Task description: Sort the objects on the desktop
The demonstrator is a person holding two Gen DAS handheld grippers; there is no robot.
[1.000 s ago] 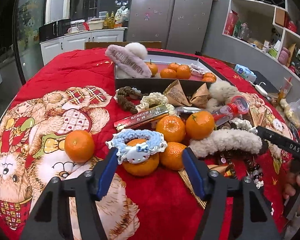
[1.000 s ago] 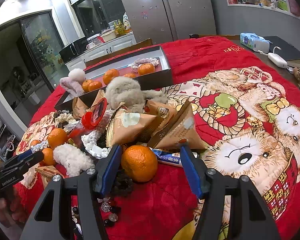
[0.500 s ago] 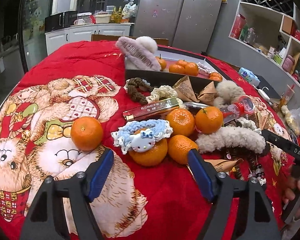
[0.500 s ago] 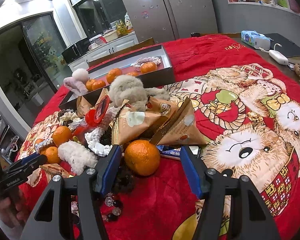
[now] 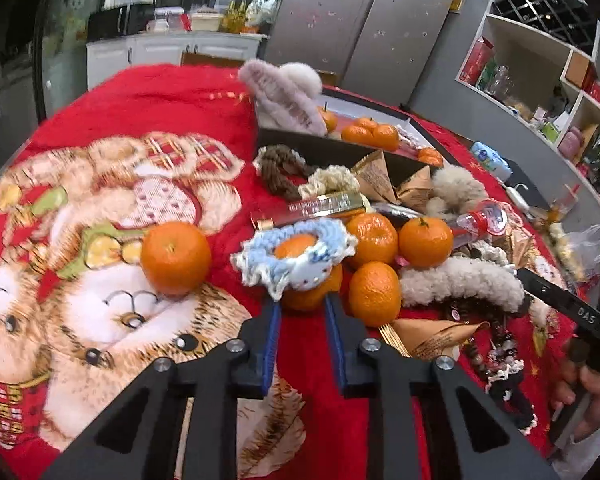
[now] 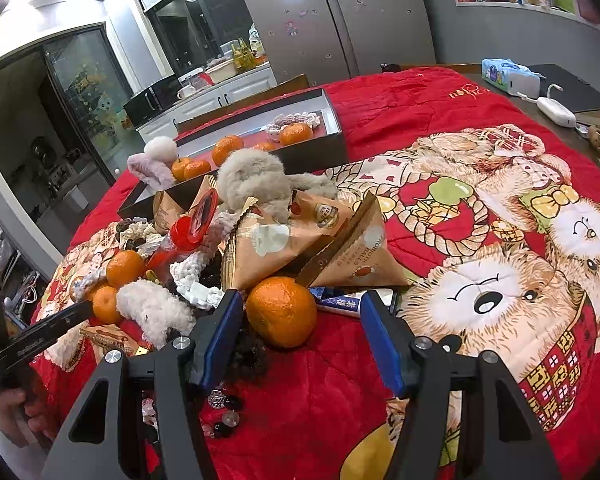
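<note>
The left gripper [image 5: 300, 310] has its fingers drawn narrow around the lower part of a tangerine [image 5: 308, 294] that wears a blue crocheted hair tie [image 5: 294, 254] like a collar; whether the blue pads are actually pressing the fruit or only just beside its skin cannot be told from this blurred view. To do this pick well, the squeeze should land on the fruit's widest part and stay gentle, since the peel looks soft and the round shape could pop out forward; the hair tie will probably ride up with it, so it may be wiser to lift slowly and then part the two before they go into the dark tray [image 5: 340, 154] beyond the tangerine. Another tangerine [image 5: 374, 294] sits just to the right of the held one, near enough that the right-hand finger could nudge it. The right gripper [image 6: 300, 320] is spread wide, with a separate tangerine [image 6: 282, 312] lying on the red cloth [image 6: 400, 104] between its fingertips, closer to the left finger and touching neither. Paper snack packets [image 6: 300, 240] crowd right behind that fruit, so a straight, low approach looks safest.
</note>
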